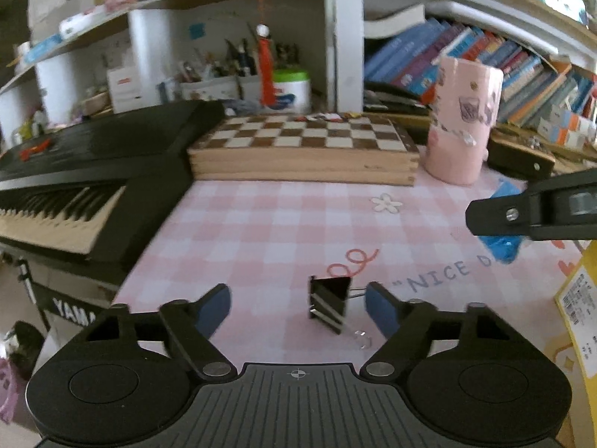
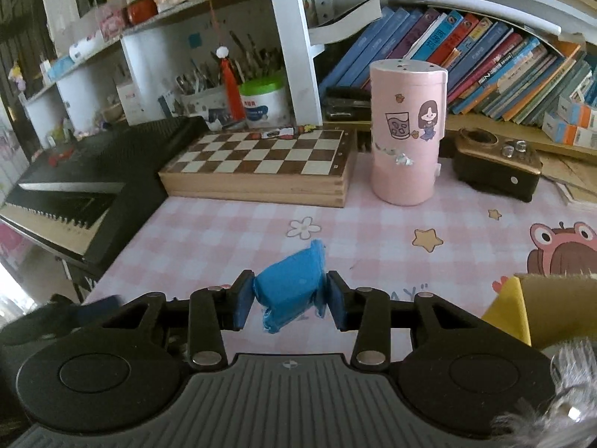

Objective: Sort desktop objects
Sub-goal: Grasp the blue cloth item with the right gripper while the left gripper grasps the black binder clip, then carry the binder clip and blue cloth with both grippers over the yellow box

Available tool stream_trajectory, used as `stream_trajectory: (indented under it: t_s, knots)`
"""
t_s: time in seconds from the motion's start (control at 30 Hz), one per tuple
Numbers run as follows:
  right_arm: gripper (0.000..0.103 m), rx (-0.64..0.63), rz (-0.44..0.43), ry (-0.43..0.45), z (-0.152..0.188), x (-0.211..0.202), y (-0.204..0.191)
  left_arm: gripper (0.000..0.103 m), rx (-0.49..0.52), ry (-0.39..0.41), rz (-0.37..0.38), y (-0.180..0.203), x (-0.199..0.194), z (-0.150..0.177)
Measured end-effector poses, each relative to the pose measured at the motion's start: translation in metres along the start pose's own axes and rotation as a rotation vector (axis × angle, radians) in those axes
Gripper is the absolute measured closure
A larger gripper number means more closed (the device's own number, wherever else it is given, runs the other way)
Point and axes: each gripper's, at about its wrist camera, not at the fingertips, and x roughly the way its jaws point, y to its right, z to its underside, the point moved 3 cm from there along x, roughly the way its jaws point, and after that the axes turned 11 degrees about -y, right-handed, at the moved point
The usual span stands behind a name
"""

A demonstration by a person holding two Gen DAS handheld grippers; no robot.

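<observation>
While left gripper [image 1: 298,308] gapes, right gripper [image 2: 291,304] pinches blue packet [image 2: 291,283].

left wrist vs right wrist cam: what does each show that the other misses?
Left wrist only: the black metal binder clip lying between the open fingers of the left hand-held gripper, on the pink checked tablecloth.

Right wrist only: the right hand-held gripper closed on the blue wrapped packet, plus a dark box with gold trim.

Both: the wooden chessboard box, tall pink cylindrical container, black keyboard, bookshelf.
</observation>
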Motion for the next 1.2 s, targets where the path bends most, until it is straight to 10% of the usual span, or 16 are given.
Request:
stream_trajectory:
  t_s: [0.23,1.2]
  knots:
    - [0.064,-0.001,-0.031,-0.026,0.008,-0.005,0.0,0.078,0.029,-0.075,0.043,0.006,0.023,0.002]
    - [0.064,-0.099,-0.033,-0.004,0.059,-0.081,-0.036,0.079,-0.063,0.09,0.118,-0.049,-0.141,0.055]
